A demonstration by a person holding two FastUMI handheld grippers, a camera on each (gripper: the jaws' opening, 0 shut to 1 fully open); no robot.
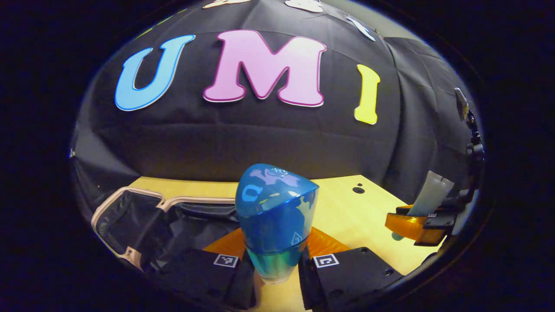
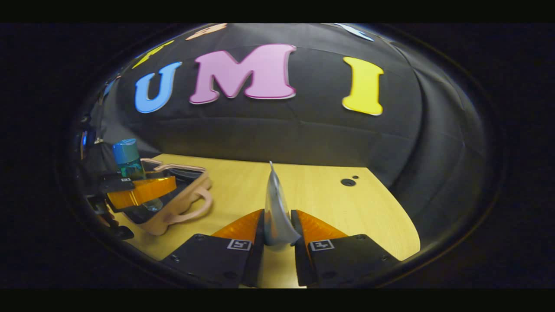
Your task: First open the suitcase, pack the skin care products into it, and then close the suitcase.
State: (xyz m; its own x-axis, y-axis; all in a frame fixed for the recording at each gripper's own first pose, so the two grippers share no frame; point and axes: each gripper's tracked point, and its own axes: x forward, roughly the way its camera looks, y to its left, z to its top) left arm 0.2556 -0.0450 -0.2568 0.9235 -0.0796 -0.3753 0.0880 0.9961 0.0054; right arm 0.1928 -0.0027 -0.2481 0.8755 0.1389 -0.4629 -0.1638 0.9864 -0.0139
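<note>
**Q:** Left gripper [image 1: 277,271] first, in its own view: what were you holding?

**A:** You had both fingers pressed on the blue bottle [image 1: 274,221], which stood upright between them with its cap end up. It sat over the wooden table [image 1: 347,208]. To the left lay the suitcase [image 1: 143,225], open, its dark lining showing inside the pale rim. It rested on the table just beside your fingers.

**Q:** Anything else in that view?

**A:** At the far right edge you could see the right gripper [image 1: 422,223] with the pale tube [image 1: 430,193] sticking up out of it, well apart from the bottle.

**Q:** And the right gripper view?

**A:** Your right gripper [image 2: 276,242] was pinching the tube [image 2: 275,212]. You saw it edge-on, thin and upright, its flat sealed end pointing up, with a finger tight against each side. The table [image 2: 329,203] spread out beyond it, with two small dark holes [image 2: 348,182] near its far right corner.

**Q:** Where was the suitcase there?

**A:** Off to the left, on the table. You saw the suitcase [image 2: 182,203] from its handle side, the pale handle looping toward you. The left gripper [image 2: 138,190] hung over it, clamped on the bottle [image 2: 130,167], whose blue cap rose above the fingers. From this angle you could not tell whether the bottle's base touched the lining.
</note>
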